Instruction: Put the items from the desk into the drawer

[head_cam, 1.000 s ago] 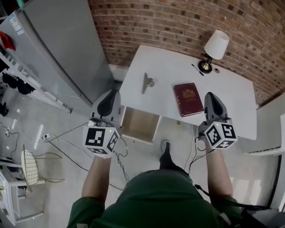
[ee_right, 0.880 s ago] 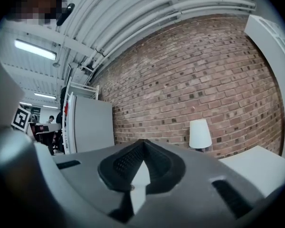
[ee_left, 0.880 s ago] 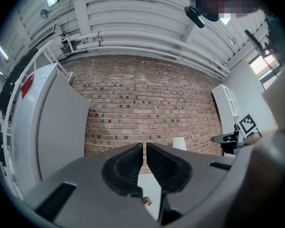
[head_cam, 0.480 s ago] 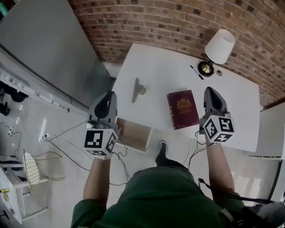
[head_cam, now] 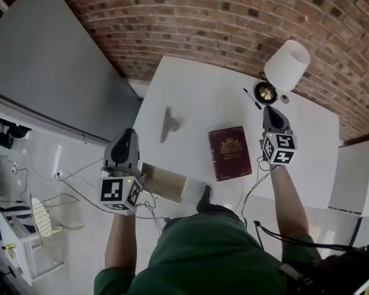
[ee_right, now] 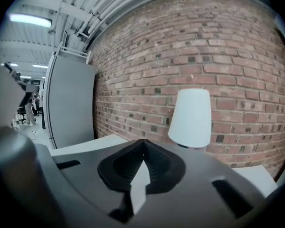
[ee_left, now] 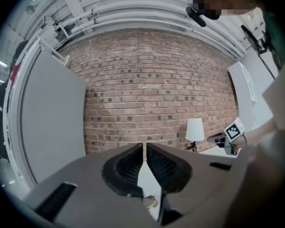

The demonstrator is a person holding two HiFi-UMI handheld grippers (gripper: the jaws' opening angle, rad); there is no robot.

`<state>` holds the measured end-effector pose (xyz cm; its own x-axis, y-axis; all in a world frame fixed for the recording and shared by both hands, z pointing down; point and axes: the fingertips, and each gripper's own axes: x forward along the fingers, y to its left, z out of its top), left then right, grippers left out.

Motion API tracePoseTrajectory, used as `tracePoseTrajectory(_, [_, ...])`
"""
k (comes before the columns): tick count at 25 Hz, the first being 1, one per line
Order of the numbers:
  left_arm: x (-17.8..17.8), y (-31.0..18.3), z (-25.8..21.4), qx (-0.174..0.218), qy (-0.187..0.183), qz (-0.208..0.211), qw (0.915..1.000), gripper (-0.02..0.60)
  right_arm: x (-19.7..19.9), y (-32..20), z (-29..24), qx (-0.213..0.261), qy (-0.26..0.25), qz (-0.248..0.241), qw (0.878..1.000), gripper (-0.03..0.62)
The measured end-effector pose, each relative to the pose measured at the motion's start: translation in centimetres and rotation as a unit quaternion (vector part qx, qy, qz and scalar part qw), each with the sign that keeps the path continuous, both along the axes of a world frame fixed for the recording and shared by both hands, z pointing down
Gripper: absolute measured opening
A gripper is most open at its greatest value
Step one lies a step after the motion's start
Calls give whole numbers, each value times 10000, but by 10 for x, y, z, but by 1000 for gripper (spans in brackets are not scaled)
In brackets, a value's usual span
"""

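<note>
On the white desk lie a dark red book and, to its left, a metal clip. The desk drawer stands pulled out at the near left edge, and its inside looks empty. My left gripper is shut with nothing in it; it hovers off the desk's left edge, just left of the drawer. My right gripper is shut and empty too. It is over the desk to the right of the book, pointing at the lamp. The clip shows low between the left gripper's jaws.
The white-shaded lamp stands at the desk's far right by the brick wall. A black pen and a small round object lie next to its base. A grey panel stands left of the desk. Cables trail on the floor.
My right gripper has moved forward, from the desk's near edge to beside the book, close to the lamp. My left gripper has drifted a little left and back. Both have stayed shut.
</note>
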<state>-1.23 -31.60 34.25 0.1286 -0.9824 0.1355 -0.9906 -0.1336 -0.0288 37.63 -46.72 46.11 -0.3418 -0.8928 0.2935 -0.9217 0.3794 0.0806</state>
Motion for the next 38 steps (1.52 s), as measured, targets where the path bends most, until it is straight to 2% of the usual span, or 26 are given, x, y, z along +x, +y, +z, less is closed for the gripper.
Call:
tracePoseTrajectory(4, [-3,-13,13,-212,-125,-156,9996,23,14,-48,73,-877,400,-198,9951,12])
tracePoseTrajectory(5, [-5,-14,17,-278,-156,-208,9993,23,15,-58,92,-1056,564,-249,9925,51])
tracePoseTrajectory(9, [-15,-13,32,-530,-221,-444,9974,23,21,-95,154,-1573,1248,-374,9789,69])
tracePoseTrajectory(15, [-36,3,53,-683,146,-813,9942,23,32,-130,224,-2231,1965,-288,9544,71])
tracePoseTrajectory(17, [-40,12,59,-782,149,-876,9930,23,32,-133,241,-2361,2173,-354,9465,72])
tracePoseTrajectory(22, [-51,25,72,-927,58,-888,9917,23,32,-145,252,-2222,2783,-572,9327,72])
tracePoseTrajectory(28, [-69,39,89,-1137,95,-994,9885,23,17,-158,262,-2312,3116,-756,9186,75])
tracePoseTrajectory(33, [-75,51,79,-1095,173,-1165,9870,23,28,-157,272,-2754,3255,-450,9034,72])
tracePoseTrajectory(36, [-83,54,75,-1076,189,-1289,9856,23,31,-154,277,-2995,2979,-267,9060,50])
tracePoseTrajectory(38, [-87,57,79,-1065,170,-1296,9857,23,27,-136,287,-3544,2536,-297,8995,49])
